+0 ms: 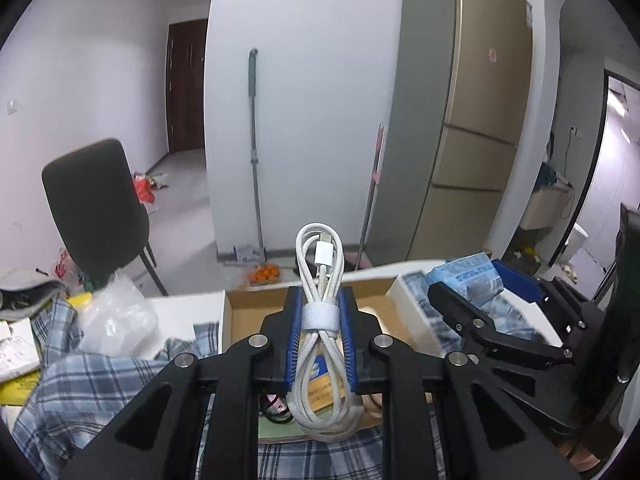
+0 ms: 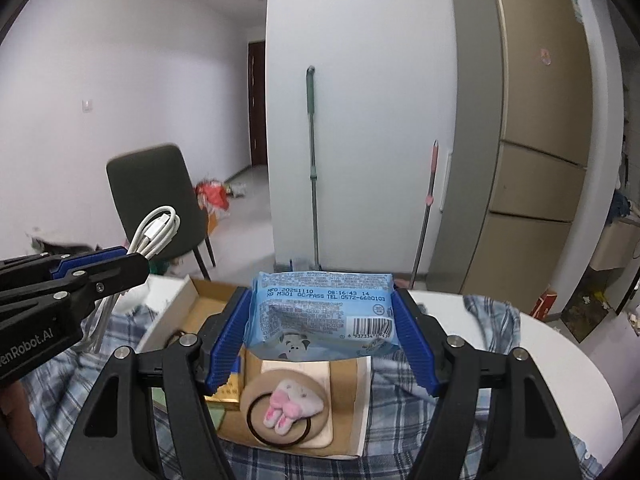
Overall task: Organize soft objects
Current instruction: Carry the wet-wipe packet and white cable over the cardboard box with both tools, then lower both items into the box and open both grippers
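Note:
My left gripper (image 1: pixel 320 298) is shut on a coiled white cable (image 1: pixel 319 264) bound by a white strap, and holds it upright over an open cardboard box (image 1: pixel 248 312). In the right wrist view that left gripper (image 2: pixel 134 266) comes in from the left with the cable (image 2: pixel 158 230) sticking up. My right gripper (image 2: pixel 322 296) is shut on a blue wet-wipe pack (image 2: pixel 320 312) above the box (image 2: pixel 344 372). In the box lies a beige pad with a plush bunny hair tie (image 2: pixel 292 404). The left wrist view shows the right gripper (image 1: pixel 460 298) and pack (image 1: pixel 468 276) at the right.
A blue plaid shirt (image 1: pixel 100 380) is spread over the white round table (image 2: pixel 560 344) under the box. A clear plastic bag (image 1: pixel 116 316) and papers lie at the left. A dark chair (image 1: pixel 96 208), two mops (image 1: pixel 256 152) and a fridge (image 1: pixel 472 120) stand beyond.

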Demonstrator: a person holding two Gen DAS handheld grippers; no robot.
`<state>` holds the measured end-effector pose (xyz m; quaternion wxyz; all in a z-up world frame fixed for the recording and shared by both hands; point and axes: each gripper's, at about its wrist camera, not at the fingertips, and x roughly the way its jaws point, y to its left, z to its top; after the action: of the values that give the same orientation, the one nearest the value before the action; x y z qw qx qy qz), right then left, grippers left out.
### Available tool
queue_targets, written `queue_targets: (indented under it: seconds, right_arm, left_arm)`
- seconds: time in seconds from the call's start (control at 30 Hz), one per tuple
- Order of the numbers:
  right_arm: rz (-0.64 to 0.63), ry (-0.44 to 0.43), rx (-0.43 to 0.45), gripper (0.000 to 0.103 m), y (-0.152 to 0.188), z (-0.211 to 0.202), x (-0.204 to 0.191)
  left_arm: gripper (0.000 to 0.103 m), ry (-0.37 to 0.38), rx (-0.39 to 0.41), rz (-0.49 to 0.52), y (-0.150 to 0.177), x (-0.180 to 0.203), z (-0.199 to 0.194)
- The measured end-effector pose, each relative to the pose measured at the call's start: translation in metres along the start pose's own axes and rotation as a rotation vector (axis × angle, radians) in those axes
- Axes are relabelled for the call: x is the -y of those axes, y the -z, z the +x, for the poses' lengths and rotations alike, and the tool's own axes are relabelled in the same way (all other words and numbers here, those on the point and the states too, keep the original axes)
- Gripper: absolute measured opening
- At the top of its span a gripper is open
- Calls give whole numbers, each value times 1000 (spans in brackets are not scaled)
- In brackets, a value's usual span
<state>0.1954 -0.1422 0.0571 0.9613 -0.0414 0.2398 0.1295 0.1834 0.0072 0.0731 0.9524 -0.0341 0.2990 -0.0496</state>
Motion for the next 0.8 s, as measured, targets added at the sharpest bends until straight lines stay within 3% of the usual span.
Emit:
queue_targets:
  seconds: [0.5,0.8]
  right_arm:
    - [-37,-34,-134,70,35,39,-6]
    - [-54,-54,-185,75,42,52,-11]
  left_arm:
    - [20,16,-114,7,25,-10,43]
    - [20,11,-121,-5,27,-11,45]
